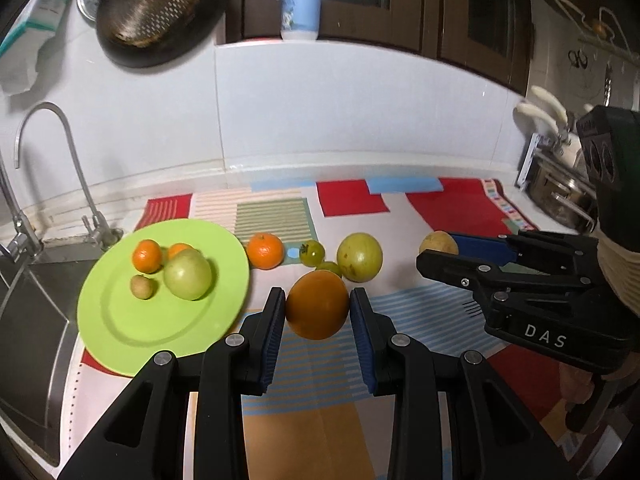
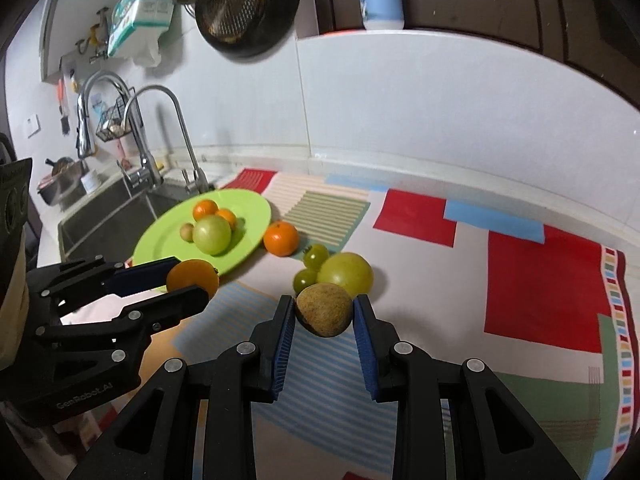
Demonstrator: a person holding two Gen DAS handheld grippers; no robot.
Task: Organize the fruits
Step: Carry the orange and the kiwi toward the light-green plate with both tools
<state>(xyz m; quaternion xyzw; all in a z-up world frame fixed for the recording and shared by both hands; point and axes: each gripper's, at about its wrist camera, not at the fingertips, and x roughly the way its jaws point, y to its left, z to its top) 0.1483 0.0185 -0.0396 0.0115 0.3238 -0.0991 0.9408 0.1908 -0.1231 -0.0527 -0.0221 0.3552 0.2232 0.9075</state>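
Starting at nine o'clock in the left wrist view, we see the green plate (image 1: 120,332) beside the sink (image 1: 28,320), already carrying two small oranges, a pale green fruit (image 1: 188,275) and a tiny tan one, so we judge it the collecting place for the fruits. Moving toward the centre, our left gripper (image 1: 318,312) pinches the large orange fruit (image 1: 317,305) between its blue pads, apparently lifted just off the patterned mat (image 1: 440,208), near the plate's rim at about four o'clock of it; we judge the grip is kept at the fruit's widest part so it cannot roll out. Beyond it, around twelve o'clock, a loose mandarin (image 1: 264,251), two small green tomatoes and a big yellow-green fruit (image 1: 359,257) wait on the mat. Farther right, at three o'clock, our right gripper (image 2: 324,314) is closed on the brown fuzzy fruit (image 2: 324,310), held above the mat; we judge it waits while the left goes first to the plate.
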